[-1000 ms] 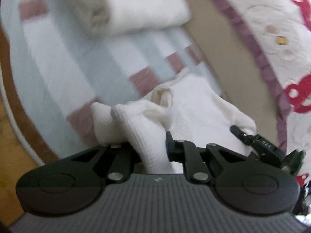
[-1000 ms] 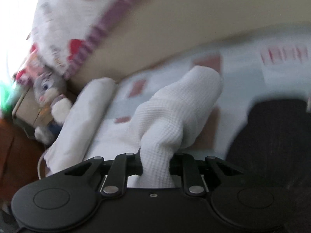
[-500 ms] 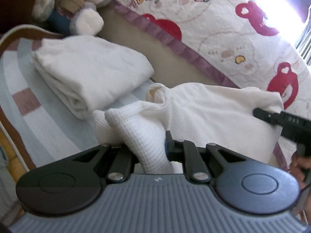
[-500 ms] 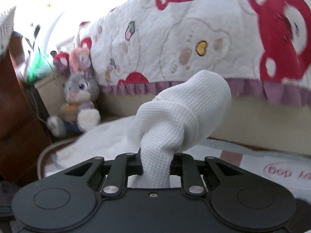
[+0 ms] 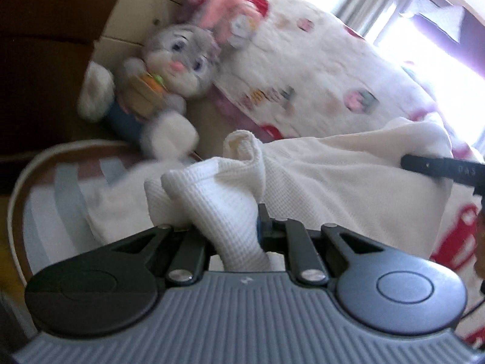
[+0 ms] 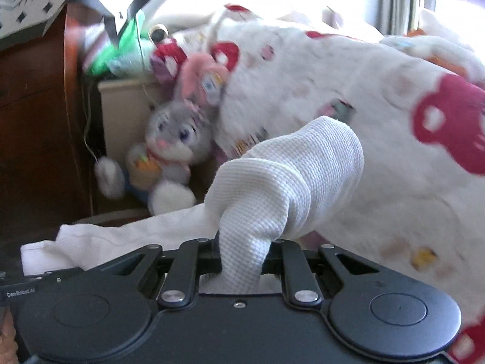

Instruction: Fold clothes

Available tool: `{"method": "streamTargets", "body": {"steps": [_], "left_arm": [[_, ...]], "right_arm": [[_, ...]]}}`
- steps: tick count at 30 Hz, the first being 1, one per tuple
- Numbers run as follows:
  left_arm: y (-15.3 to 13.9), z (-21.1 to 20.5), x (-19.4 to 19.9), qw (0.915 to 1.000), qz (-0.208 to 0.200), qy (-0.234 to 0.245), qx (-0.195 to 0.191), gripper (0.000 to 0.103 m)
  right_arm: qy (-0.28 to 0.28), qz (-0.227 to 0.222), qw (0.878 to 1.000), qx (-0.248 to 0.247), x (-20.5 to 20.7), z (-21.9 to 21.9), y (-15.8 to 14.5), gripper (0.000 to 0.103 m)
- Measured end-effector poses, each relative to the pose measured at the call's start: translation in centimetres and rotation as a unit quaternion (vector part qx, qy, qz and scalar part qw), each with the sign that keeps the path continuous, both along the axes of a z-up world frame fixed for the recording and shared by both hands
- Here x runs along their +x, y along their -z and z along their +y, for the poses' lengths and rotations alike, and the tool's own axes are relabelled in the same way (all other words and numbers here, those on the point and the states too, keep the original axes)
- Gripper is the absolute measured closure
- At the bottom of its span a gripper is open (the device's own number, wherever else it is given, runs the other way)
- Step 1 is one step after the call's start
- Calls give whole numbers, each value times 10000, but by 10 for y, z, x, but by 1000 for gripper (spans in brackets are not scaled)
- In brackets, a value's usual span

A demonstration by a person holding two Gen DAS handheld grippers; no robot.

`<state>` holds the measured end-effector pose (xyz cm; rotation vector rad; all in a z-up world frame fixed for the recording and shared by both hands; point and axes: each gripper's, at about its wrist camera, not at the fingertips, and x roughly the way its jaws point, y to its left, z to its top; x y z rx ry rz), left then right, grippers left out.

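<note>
The left gripper (image 5: 233, 230) is closed tight on a bunched fold of a white waffle-knit cotton garment (image 5: 333, 182), the cloth squeezed between its jaws and spilling forward in a thick roll. The right gripper (image 6: 242, 254) is clamped the same way on another bunch of the white waffle-knit cotton garment (image 6: 288, 182), which bulges up from the jaws in a rounded hump. In the left wrist view the garment stretches as a raised sheet from the left gripper across to the right gripper (image 5: 439, 168), whose dark tip shows at the far corner of the cloth.

Taking the grey plush rabbit with a pink nose and white paws (image 5: 178, 60) as the landmark: the garment hangs in front of it and lower in both views. The rabbit leans against the side of a bed covered by a white quilt printed with red bear shapes (image 5: 318, 69), which lies to its right and behind the garment. A cream-coloured bedside cabinet (image 6: 127, 115) stands just behind the rabbit, and dark brown wooden furniture (image 6: 39, 127) lies to its left. Below the rabbit, under the garment's near edge, is a rug with pale blue, white and dusty pink stripes and a light border (image 5: 57, 188). The rabbit (image 6: 178, 133) appears blurred in the right wrist view.
</note>
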<state>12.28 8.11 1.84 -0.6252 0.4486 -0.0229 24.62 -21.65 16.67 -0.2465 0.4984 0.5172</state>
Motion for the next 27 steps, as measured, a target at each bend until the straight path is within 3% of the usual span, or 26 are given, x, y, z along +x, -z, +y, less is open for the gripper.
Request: {"method": "streamTargets", "body": {"steps": [3, 5, 7, 8, 9, 10, 12, 14, 16, 18, 22, 25, 27], "left_arm": [[14, 36, 38, 9989, 201, -214, -371, 93], [40, 58, 64, 9962, 527, -293, -631, 92], [78, 73, 91, 9938, 857, -503, -507, 91], [98, 77, 106, 9917, 1113, -573, -292, 89], [118, 75, 121, 9859, 1555, -567, 247, 89], [132, 74, 131, 9802, 1813, -593, 538, 89], [137, 78, 127, 9841, 1597, -756, 155, 89], [126, 71, 126, 9853, 1526, -640, 419, 89], [124, 67, 127, 9846, 1543, -547, 613, 89], [129, 73, 124, 9860, 1524, -619, 283, 89], [139, 88, 119, 9856, 1491, -651, -457, 88], [142, 91, 119, 9855, 1497, -597, -529, 89], [142, 88, 121, 9865, 1507, -515, -382, 89]], "right_arm": [[-183, 61, 9982, 564, 42, 19, 14, 84], [-212, 242, 9956, 880, 75, 30, 30, 81], [-27, 553, 9919, 1140, 109, 38, 63, 60], [389, 907, 9884, 1157, 121, 39, 88, 57], [804, 1257, 9818, 1171, 133, 40, 113, 57], [1150, 1580, 9733, 1200, 143, 40, 136, 57], [1011, 1923, 9647, 1487, 130, 39, 168, 57], [868, 2268, 9534, 1791, 117, 36, 200, 57], [708, 2677, 9322, 2329, 93, 29, 223, 56], [655, 2983, 9164, 2588, 70, 31, 238, 53], [632, 2960, 9219, 2416, 38, 42, 250, 37], [736, 3119, 9108, 2601, 37, 35, 256, 34], [580, 3476, 8933, 2789, 50, 37, 266, 33]]}}
